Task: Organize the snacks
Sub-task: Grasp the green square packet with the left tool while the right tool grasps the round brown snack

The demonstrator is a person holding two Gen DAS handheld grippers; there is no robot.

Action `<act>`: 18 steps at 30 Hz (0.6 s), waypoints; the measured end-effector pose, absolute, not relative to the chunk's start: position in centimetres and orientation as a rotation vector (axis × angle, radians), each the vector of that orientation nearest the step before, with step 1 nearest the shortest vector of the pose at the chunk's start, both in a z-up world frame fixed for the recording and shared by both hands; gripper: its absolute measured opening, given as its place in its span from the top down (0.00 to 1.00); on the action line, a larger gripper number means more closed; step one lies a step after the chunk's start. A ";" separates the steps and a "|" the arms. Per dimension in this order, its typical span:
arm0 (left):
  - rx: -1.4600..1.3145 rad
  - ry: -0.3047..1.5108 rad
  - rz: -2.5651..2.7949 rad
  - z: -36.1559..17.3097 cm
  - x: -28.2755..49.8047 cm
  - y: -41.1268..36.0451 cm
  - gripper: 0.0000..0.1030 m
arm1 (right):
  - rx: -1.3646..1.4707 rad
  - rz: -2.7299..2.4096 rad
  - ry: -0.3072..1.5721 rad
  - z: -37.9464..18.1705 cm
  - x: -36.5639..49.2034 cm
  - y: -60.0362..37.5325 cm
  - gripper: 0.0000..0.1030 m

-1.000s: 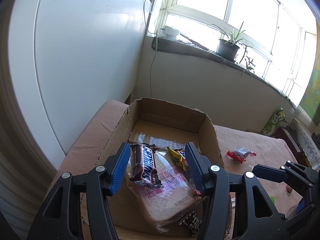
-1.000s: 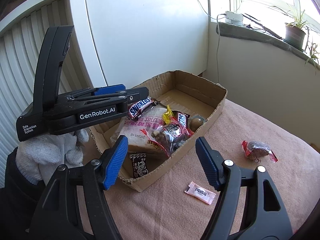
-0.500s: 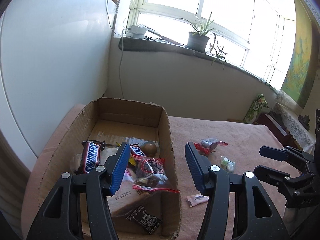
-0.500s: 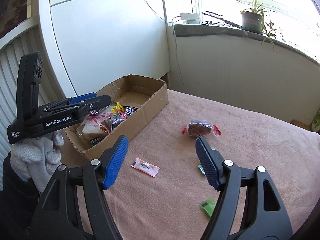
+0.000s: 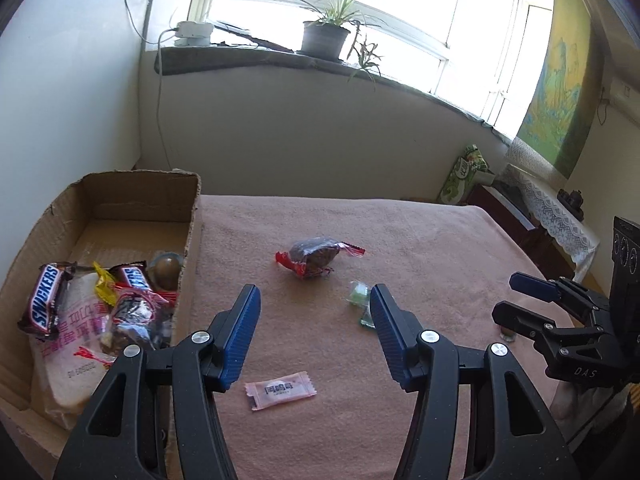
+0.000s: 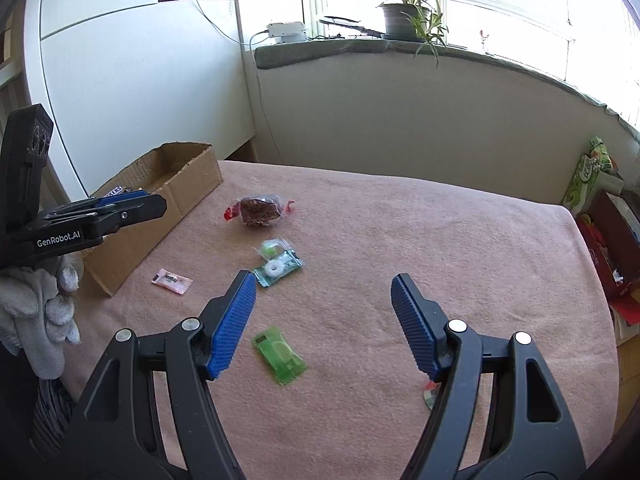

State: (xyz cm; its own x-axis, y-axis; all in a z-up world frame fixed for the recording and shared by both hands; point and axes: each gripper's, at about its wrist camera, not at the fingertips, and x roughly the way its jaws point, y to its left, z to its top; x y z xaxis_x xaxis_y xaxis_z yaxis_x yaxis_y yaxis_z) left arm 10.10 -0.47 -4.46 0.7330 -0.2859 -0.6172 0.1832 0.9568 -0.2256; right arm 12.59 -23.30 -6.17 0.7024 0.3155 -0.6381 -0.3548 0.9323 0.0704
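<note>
Snacks are lying in two groups on the pink cloth (image 5: 400, 240) covering the table. At the left, a cardboard box (image 5: 120, 196) is holding two Snickers bars (image 5: 46, 300), a yellow wrapper, a round brown sweet and a clear red-trimmed packet, all sitting on a bagged slice of bread (image 5: 72, 368); the box's near corner is running out of the left wrist view. To the right of the box, a pink sachet (image 6: 172, 280) is lying flat, its print too small to read. Farther right, a dark cake in a red-ended wrapper (image 6: 258, 210) is resting well apart from the box. Near it, two green mint packets (image 6: 278, 266) are touching each other, and a blurred green sachet (image 6: 280, 356) is lying closer. A small red-and-green item at the far right is half hidden behind a finger.

Left gripper (image 5: 314, 340) is hanging with its jaws apart over the pink sachet, gripping nothing. Right gripper (image 6: 324, 328) is hanging likewise spread and empty above the cloth.
</note>
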 end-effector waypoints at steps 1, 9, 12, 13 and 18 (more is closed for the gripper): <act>-0.138 0.713 -0.275 -4.7 10.0 -1.3 0.45 | -0.059 0.360 0.705 -6.5 12.5 -24.1 0.29; -0.038 0.803 -0.419 -7.0 8.3 -7.3 0.48 | -0.044 0.290 0.746 -8.6 10.8 -28.4 0.29; -0.034 0.854 -0.475 -8.1 7.9 -8.8 0.50 | -0.020 0.279 0.761 -9.1 10.5 -29.6 0.33; -0.039 0.874 -0.492 -8.5 7.9 -9.1 0.50 | -0.012 0.278 0.772 -9.3 10.6 -29.9 0.36; -0.061 0.940 -0.533 -9.5 7.9 -10.1 0.51 | -0.025 0.234 0.816 -10.5 11.2 -30.8 0.41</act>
